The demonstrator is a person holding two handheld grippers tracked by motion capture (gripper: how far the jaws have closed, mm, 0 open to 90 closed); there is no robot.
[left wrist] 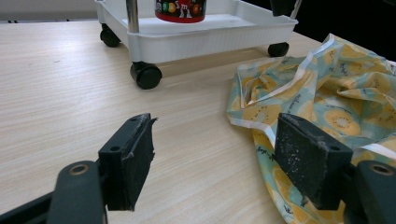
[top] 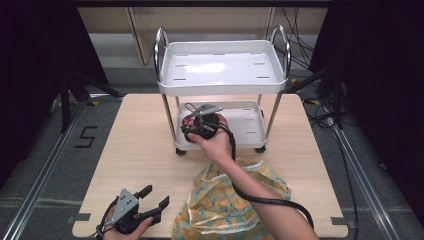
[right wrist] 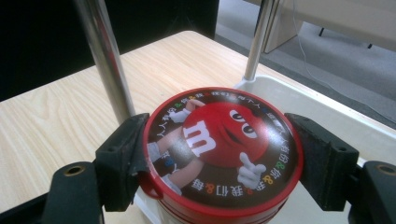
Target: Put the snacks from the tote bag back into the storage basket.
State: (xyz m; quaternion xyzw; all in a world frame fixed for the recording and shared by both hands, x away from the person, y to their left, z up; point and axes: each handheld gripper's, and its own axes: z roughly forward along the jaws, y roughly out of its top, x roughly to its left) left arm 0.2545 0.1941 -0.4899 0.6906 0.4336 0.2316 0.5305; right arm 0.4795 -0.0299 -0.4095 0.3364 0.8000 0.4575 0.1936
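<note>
Holding a round red tin (right wrist: 219, 151) between its two black jaws, the right gripper (top: 200, 122) reaches into the bottom shelf (top: 247, 127) of a small white cart (top: 222, 67). Both jaws press on the sides of the tin, one on each side. The tin has a red lid with a candy face and a big white "m" on it. In the left gripper view the tin (left wrist: 180, 10) is over the bottom shelf (left wrist: 205, 37), close behind a shiny metal post (left wrist: 133, 14); its bottom is hidden by the shelf wall, so you cannot tell if it sits on the shelf. The cart stands on little black wheels (left wrist: 146, 74) on a light wooden table (top: 145, 150). Its top shelf (top: 220, 62) is white too. The left gripper (top: 152, 204) rests low near the front edge of the table, held in the person's left hand (top: 122, 227). Its jaws are wide apart with nothing between them. Just beside it lies a crumpled yellow and green cloth (top: 230, 200) with fruit pictures on it. The person's right arm (top: 255, 192) lies across the cloth, and a black cable (top: 270, 201) trails along the arm.
</note>
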